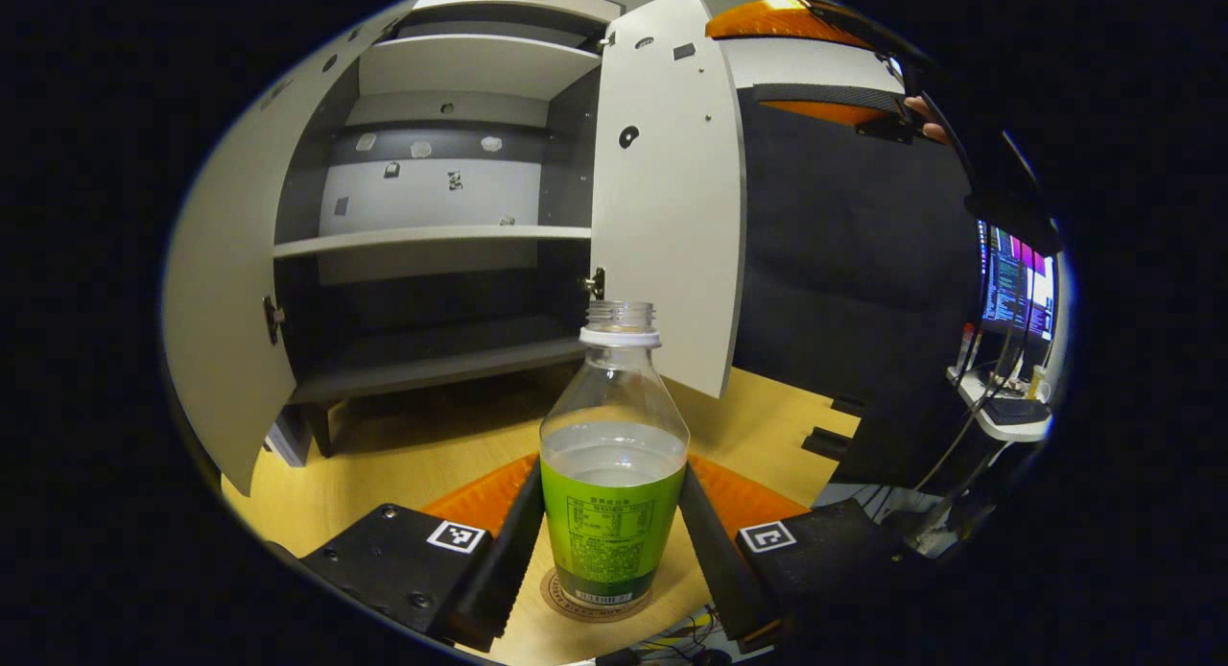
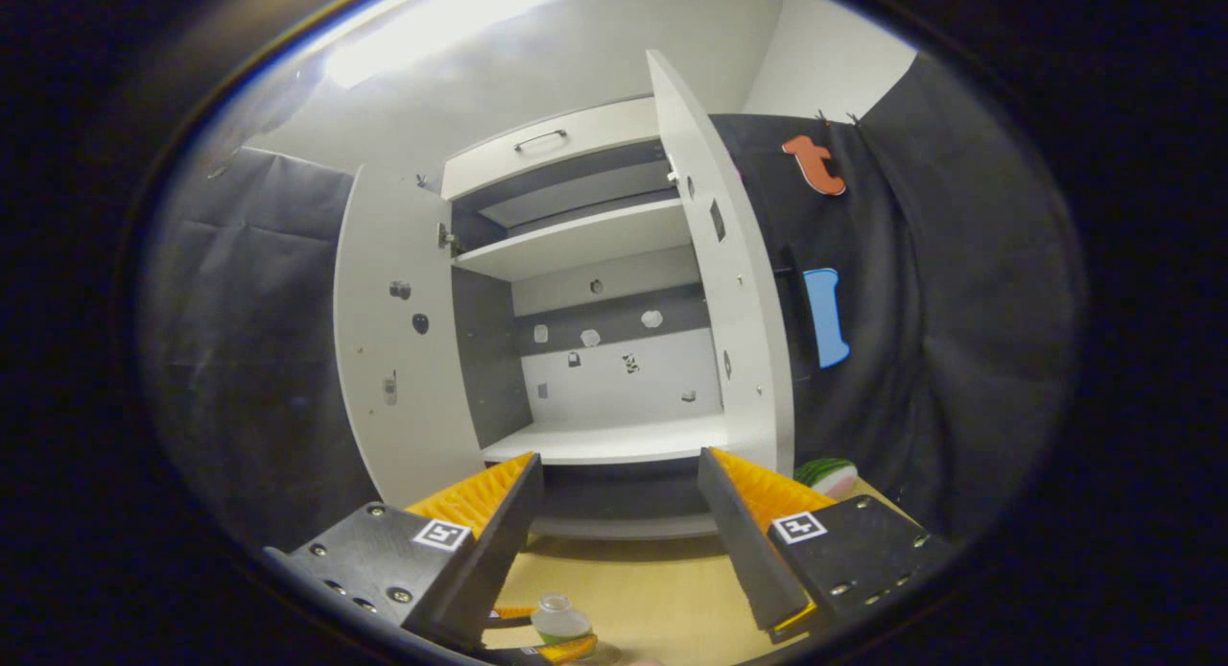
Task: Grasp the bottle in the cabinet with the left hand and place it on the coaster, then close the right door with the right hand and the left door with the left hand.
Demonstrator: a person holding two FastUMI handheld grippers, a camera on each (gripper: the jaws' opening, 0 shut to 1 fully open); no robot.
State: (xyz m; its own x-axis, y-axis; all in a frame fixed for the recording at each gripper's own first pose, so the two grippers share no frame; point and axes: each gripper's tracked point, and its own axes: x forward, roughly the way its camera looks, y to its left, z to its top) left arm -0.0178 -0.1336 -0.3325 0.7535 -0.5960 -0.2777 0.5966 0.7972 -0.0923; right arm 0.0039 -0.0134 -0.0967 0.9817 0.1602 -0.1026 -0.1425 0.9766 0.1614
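Jaws first, left gripper (image 1: 614, 541): fingers close along both flanks of the bottle (image 1: 614, 474) at label height, and from the left gripper view I can't call whether they press or have let go a hair, so that one is undecided. Bottle stands upright on the round coaster (image 1: 593, 606), cap off, neck open, liquid up to about the shoulder of the label. My read: clear thin plastic, part full, so fairly light but top-open and ready to slosh or tip; the walls will dent under a hard squeeze and the film label looks slick. Best hold is where the fingers sit now, on the straight labelled waist, not the tapered shoulder.

Moving right across that view: left door (image 1: 225, 292) swung wide, its lower corner near the table (image 1: 403, 455); cabinet (image 1: 432, 244) shelves bare; right door (image 1: 672, 196) standing edge-on just behind the bottle's neck. Backing the left gripper straight out looks safest, since a sideways swing could clip that door's lower edge.

Over to the right gripper view: right gripper (image 2: 622, 541) wide apart and carrying nothing, looking into the cabinet from well back. Left door leans out on one side, right door on the other, with dark cloth beyond. Plenty of free air around the right door's outer face for a push, I'd say; the bottle's top peeks in low between the fingers, so keep the sweep high.
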